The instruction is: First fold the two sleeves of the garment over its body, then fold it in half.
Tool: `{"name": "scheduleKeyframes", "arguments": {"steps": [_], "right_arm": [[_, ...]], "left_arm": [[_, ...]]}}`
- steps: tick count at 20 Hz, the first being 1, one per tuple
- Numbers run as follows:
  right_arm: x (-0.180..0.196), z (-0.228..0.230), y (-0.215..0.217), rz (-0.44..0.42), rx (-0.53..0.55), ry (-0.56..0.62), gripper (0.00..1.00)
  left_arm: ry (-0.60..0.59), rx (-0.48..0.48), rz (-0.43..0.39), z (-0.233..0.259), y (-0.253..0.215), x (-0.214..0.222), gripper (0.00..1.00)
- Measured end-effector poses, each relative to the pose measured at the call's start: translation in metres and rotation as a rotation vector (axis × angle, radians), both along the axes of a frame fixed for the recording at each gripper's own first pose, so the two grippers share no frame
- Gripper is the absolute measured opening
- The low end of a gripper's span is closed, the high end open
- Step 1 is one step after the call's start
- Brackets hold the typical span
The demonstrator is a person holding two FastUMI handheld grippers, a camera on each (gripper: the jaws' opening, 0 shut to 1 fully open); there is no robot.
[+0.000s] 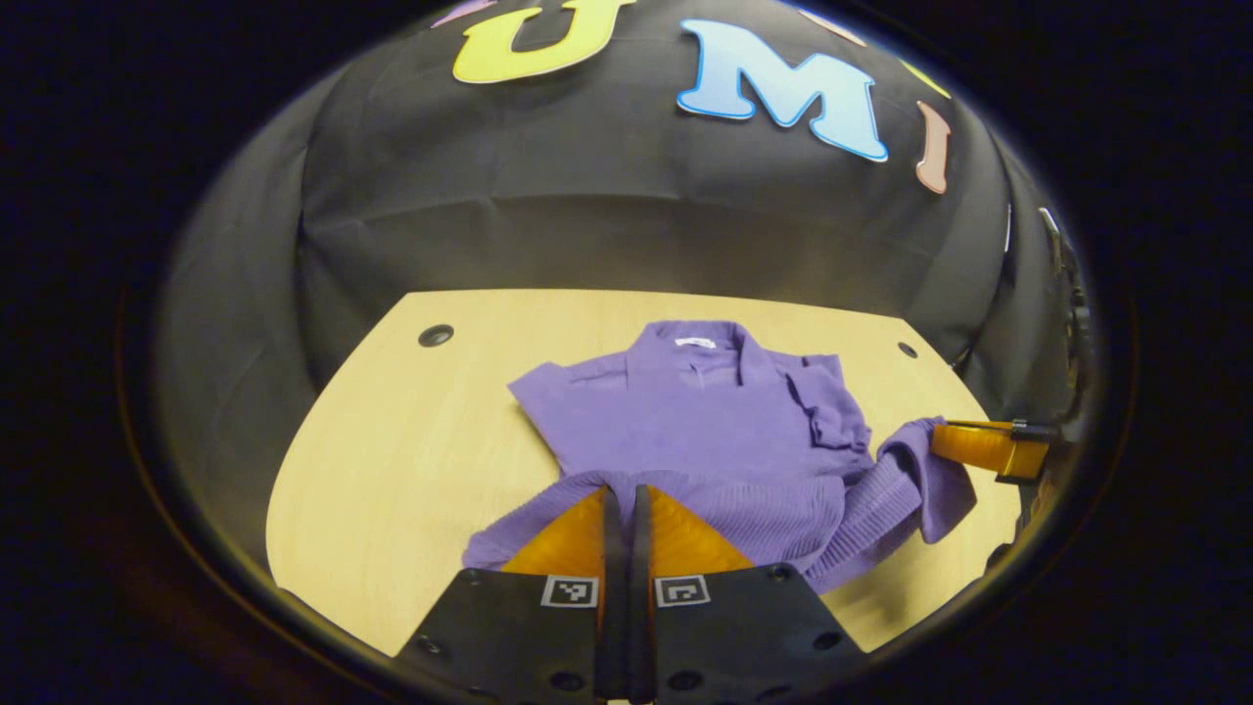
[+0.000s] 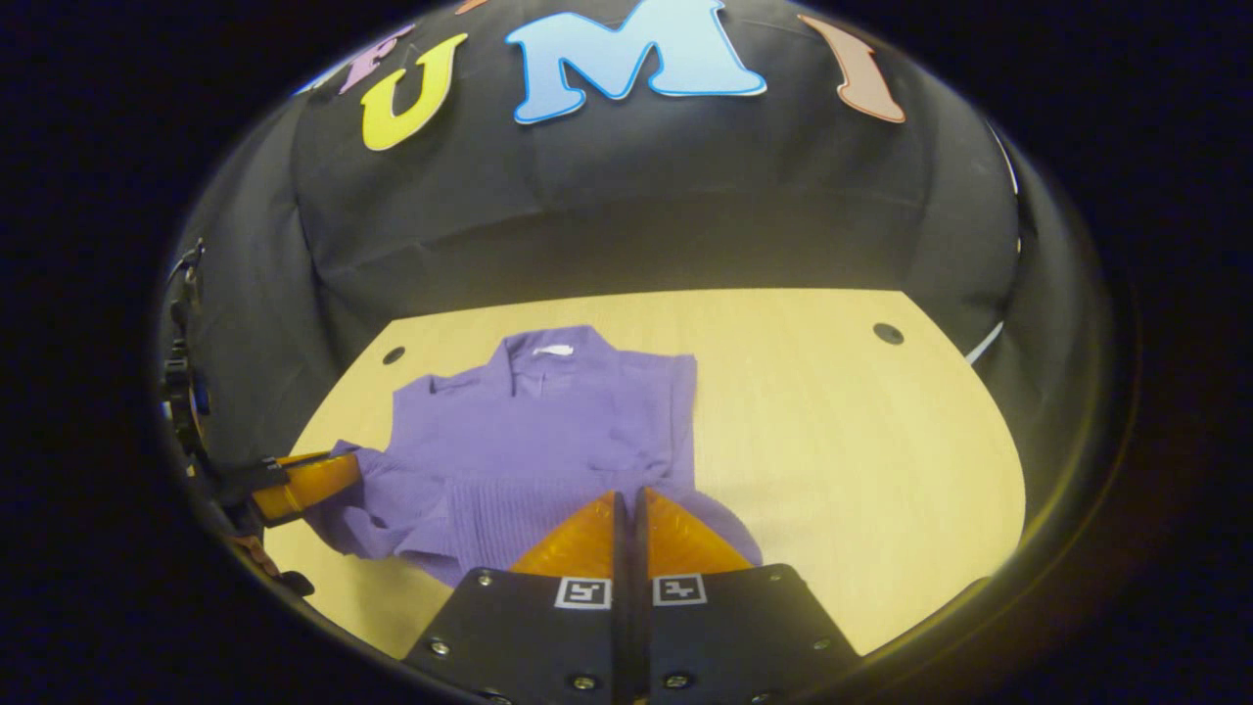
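A purple knit garment lies on the light wooden table, collar toward the far wall. A sleeve is folded over its body. My left gripper is shut on the garment's near hem, which is pulled up to its fingertips. In the left gripper view the right gripper holds the other hem corner lifted off the table. In the right gripper view the garment spreads ahead, and my right gripper is shut on its hem. The left gripper grips the hem at the far left there.
Black cloth walls close in the table's far side and both flanks. Round holes sit near the table's far corners. Bare table stretches to the right of the garment in the right gripper view.
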State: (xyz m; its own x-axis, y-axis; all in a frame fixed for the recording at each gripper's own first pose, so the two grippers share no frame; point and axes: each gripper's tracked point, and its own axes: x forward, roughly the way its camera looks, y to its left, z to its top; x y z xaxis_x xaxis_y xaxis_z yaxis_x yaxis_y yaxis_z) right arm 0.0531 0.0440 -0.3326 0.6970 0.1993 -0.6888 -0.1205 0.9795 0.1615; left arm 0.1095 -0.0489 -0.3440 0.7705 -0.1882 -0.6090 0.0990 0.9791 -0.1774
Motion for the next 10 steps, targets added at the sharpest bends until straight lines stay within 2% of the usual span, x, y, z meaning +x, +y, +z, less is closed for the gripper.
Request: {"name": "scheduleKeyframes", "arguments": {"steps": [5,10], "right_arm": [[0.057,0.003,0.003,-0.005,-0.01,-0.027,0.01],[0.122,0.005,0.001,-0.043,-0.021,-0.072,0.01]], "left_arm": [[-0.015,-0.017,0.003,0.006,0.005,0.055,0.07],[-0.056,-0.028,-0.031,0.012,-0.003,0.118,0.07]]}}
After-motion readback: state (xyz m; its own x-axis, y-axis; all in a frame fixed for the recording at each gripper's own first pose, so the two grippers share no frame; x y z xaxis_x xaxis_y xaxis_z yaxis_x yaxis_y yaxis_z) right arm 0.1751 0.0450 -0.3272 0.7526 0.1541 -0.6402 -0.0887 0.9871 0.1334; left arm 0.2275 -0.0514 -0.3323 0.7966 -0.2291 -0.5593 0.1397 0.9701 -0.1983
